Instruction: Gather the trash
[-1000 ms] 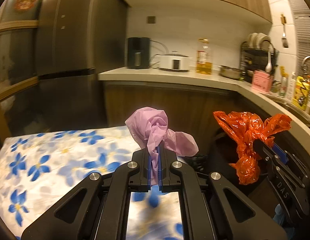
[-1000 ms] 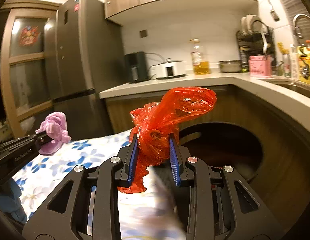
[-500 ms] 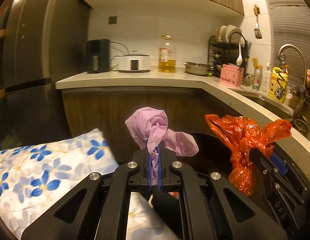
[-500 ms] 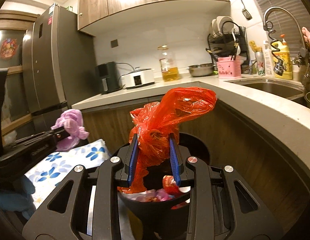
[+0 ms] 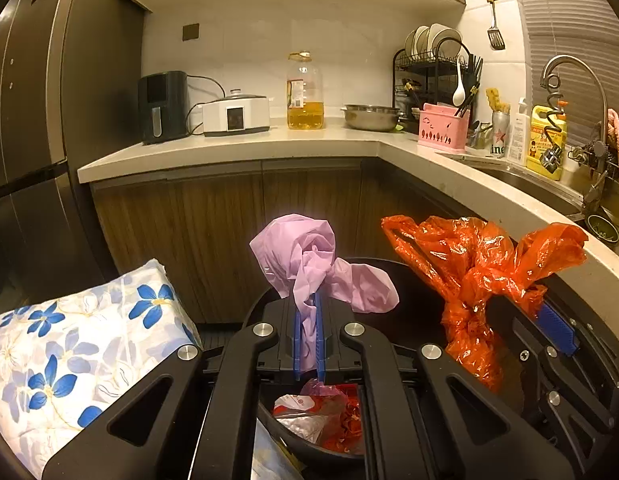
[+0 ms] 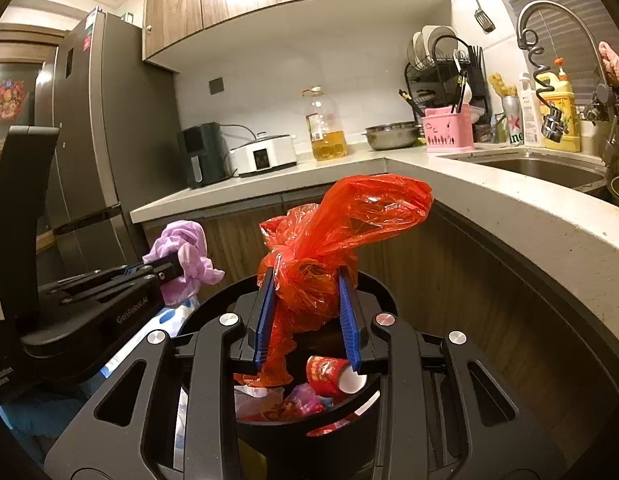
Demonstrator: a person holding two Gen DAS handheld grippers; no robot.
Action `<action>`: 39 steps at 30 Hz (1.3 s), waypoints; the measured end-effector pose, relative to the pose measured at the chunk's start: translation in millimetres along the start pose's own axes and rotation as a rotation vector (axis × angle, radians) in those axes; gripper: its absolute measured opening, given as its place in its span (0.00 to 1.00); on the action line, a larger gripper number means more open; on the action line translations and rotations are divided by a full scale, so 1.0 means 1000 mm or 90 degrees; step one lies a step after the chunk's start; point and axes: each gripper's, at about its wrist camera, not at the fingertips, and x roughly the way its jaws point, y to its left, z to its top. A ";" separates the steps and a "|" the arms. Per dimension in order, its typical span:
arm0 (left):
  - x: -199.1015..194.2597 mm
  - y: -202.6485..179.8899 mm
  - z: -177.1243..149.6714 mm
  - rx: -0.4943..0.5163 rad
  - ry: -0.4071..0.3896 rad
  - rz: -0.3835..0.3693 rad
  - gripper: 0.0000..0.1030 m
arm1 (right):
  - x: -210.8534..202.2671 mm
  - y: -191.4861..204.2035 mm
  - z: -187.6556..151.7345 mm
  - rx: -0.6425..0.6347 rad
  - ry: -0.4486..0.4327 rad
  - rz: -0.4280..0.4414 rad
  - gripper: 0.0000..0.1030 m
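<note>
Both grippers have swung from the flowered table to above the black bin (image 6: pixel 213 308) at 6 o'clock; the left gripper (image 5: pixel 307 340) stays clamped on the purple bag (image 5: pixel 305 252), the right gripper (image 6: pixel 307 316) on the red bag (image 6: pixel 341 216), release apparently next.

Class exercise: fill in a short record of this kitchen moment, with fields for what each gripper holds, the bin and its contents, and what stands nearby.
left gripper: shut on a crumpled lilac plastic bag
right gripper: shut on a knotted orange-red plastic bag
bin: round black trash bin below both grippers
bin contents: red paper cup lying on its side, plus wrappers
position: both bags held above the bin opening, not yet dropped
nearby: blue-flowered white cloth left of the bin; pale stone countertop behind
</note>
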 end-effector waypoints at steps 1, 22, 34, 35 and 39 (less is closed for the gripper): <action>0.002 0.000 -0.001 -0.002 0.001 -0.001 0.05 | 0.001 0.000 0.000 0.001 0.001 0.002 0.29; 0.000 0.027 -0.007 -0.045 -0.026 0.007 0.83 | 0.023 -0.008 -0.004 -0.014 0.040 -0.006 0.52; -0.038 0.053 -0.026 -0.020 -0.022 0.116 0.93 | 0.000 0.013 -0.012 -0.039 0.067 -0.030 0.89; -0.042 0.054 -0.028 -0.020 -0.021 0.119 0.93 | -0.002 0.015 -0.012 -0.041 0.068 -0.031 0.89; -0.065 0.062 -0.036 -0.028 -0.024 0.131 0.93 | -0.016 0.030 -0.011 -0.062 0.065 -0.042 0.89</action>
